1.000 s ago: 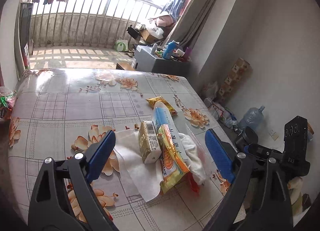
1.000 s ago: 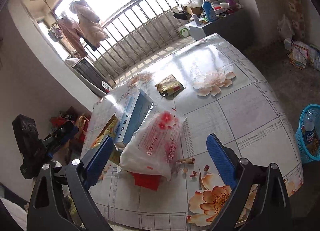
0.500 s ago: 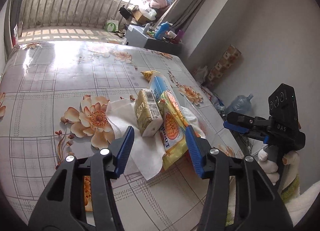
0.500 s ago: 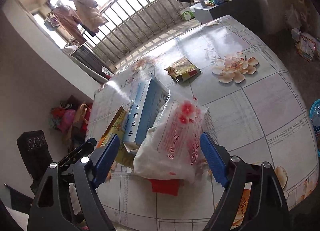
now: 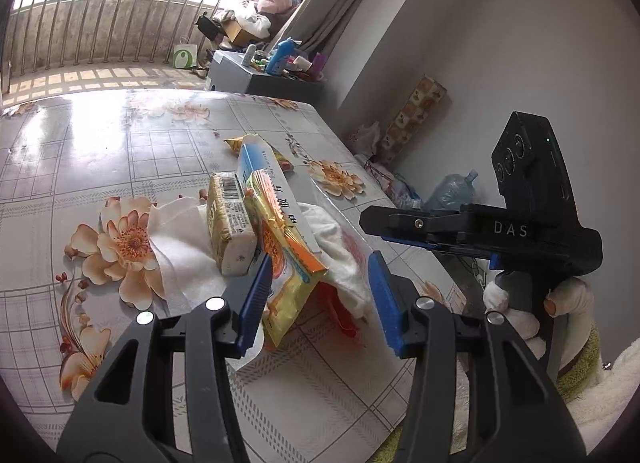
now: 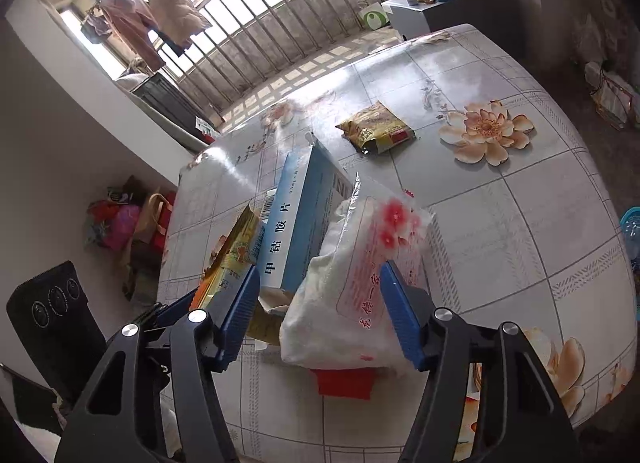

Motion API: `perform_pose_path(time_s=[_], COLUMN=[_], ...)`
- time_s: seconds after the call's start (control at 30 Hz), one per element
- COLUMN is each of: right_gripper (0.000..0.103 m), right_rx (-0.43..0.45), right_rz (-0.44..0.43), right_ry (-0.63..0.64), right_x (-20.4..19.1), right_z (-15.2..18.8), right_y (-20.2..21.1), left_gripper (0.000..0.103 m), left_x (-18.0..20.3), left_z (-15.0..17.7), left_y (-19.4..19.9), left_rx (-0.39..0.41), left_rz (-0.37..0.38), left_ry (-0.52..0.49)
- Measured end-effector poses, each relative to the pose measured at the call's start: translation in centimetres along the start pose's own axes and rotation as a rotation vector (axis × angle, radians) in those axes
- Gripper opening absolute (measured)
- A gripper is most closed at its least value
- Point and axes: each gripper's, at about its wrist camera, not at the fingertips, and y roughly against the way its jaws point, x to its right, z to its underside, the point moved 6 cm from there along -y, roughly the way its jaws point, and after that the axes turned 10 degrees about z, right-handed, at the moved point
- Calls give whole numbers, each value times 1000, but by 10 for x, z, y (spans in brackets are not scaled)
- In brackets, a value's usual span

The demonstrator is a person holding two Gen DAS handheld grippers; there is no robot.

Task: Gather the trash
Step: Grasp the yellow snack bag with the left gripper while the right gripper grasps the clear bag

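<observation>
A trash pile lies near the table [image 5: 100,143] edge: a yellow snack wrapper [image 5: 288,275], a blue-white box [image 6: 296,223], a beige barcoded pack [image 5: 230,223], a white bag of tissue [image 6: 352,287] and a red scrap [image 6: 344,383]. My left gripper [image 5: 320,303] is closing on the pile. One pad presses the wrapper and the other the white bag. From the opposite side, my right gripper [image 6: 320,315] straddles the box end and the bag. Its jaws are closing, with a small gap still at the left pad. White paper [image 5: 180,247] lies under the pile.
A gold snack packet [image 6: 376,127] lies alone farther up the table. A blue basket [image 6: 632,231] stands on the floor past the table's right edge. A water bottle [image 5: 452,191] and bags sit by the wall. A cabinet [image 5: 256,75] with bottles stands behind the table.
Both grippers have moved in on the pile from opposite sides and narrowed from wide open. The left one has dropped lower, and its pads now touch the wrapper and the bag.
</observation>
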Motion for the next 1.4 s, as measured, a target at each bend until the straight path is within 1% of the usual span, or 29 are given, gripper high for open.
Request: perform_pose_path(time_s=[0.17,0.23,0.27,0.33,0.4,0.5,0.6,0.83,0.9,0.97,1.03,1.1,1.2,1.27,1.3,1.4], right_gripper=[56,46,44,37,32,27,27,27,27,27,27,27,28,30,34,34], right_rx=[-11,-18,-19,-15,-6,14,23,39,40,53,83,110,129,126,126,129], right_rz=[53,56,51,55,54,88,89,152,145,120,111,114,136,157,171,216], right_ry=[57,54,48,33,21,13,4,29,35,48,86,152,247,272,278,300], right_x=[-5,-2,1,6,11,20,25,33,33,29,24,16,6,5,5,5], right_z=[9,12,12,12,12,12,14,20,22,25,28,33,45,51,52,53], right_y=[-4,-4,-3,-2,1,5,8,6,6,9,16,21,26,25,23,15], left_gripper=[41,34,30,27,21,19,17,15,14,13,12,12,12,12,12,12], left_x=[-1,-2,-2,-2,-3,-4,-6,-7,-7,-6,-4,-2,-4,-4,-4,-3], left_z=[1,0,0,1,1,2,3,3,3,3,2,3,4,4,4,4], left_y=[-9,-9,-9,-9,-8,-6,-5,-2,-1,2,1,2,1,0,0,0], left_rx=[2,4,5,4,4,7,11,13,16,16,19,20,16,13,13,12], left_rz=[-20,-19,-16,-17,-22,-26,-33,-47,-53,-54,-57,-57,-57,-56,-55,-53], left_ry=[3,15,18,18,18,22,32,27,25,24,23,23,26,28,27,25])
